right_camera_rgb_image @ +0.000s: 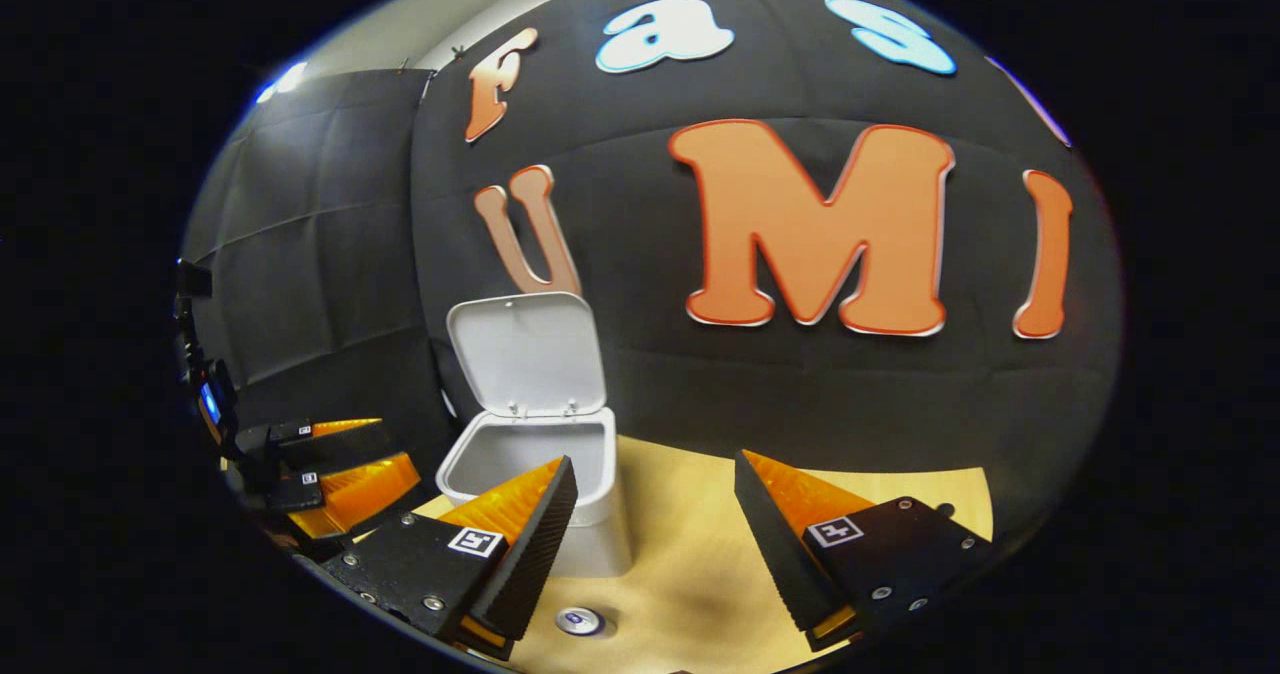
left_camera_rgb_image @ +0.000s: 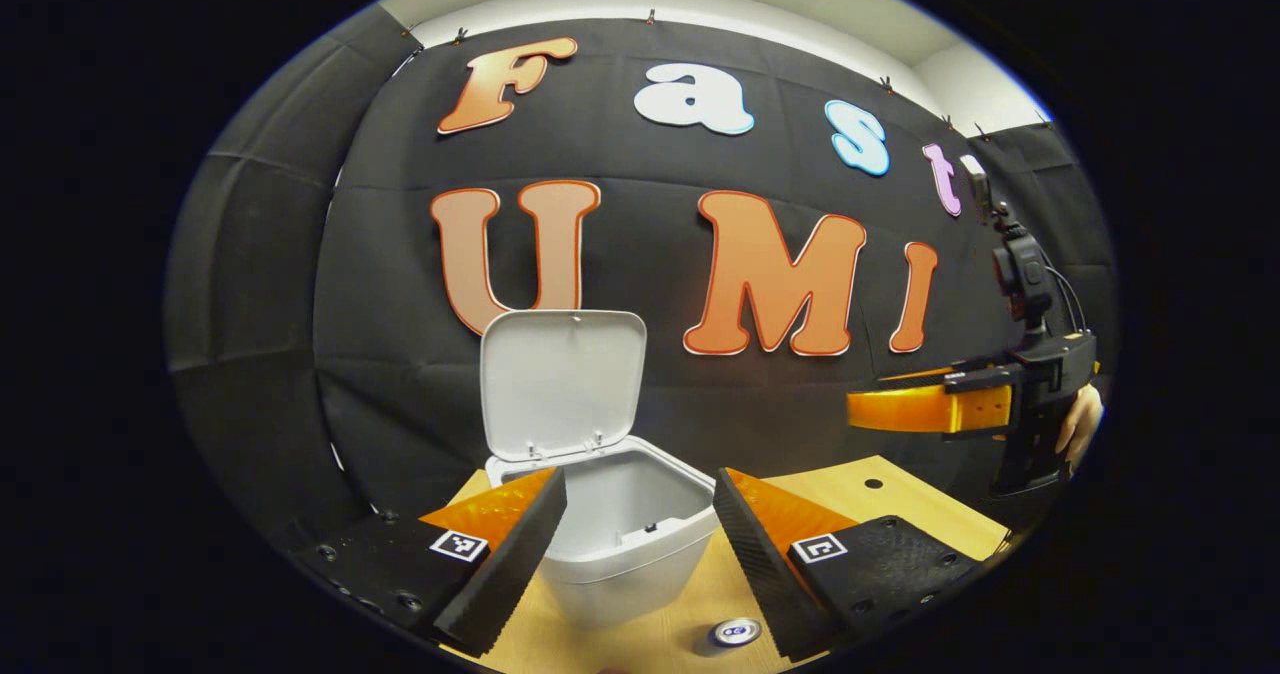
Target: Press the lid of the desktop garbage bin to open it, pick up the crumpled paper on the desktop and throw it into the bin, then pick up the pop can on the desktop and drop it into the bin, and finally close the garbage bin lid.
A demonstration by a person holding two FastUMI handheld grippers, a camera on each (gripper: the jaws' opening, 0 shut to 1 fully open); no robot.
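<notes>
The small silver pop can [left_camera_rgb_image: 735, 633] stood upright on the pale wooden worktop [left_camera_rgb_image: 900, 504], near side of the lid-up white plastic bin [left_camera_rgb_image: 620, 544], right below both spread, empty hand-held grippers, left [left_camera_rgb_image: 640, 544] and right [right_camera_rgb_image: 655, 544], neither clearly nearer.

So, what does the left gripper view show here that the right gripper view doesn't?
Left gripper view: the right hand-held gripper, open, off to one side with a hand behind it. Right gripper view: the left hand-held gripper, open, beside the bin. Both: the bin with its lid standing upright, open, and the pop can upright on the table in front of it.
</notes>
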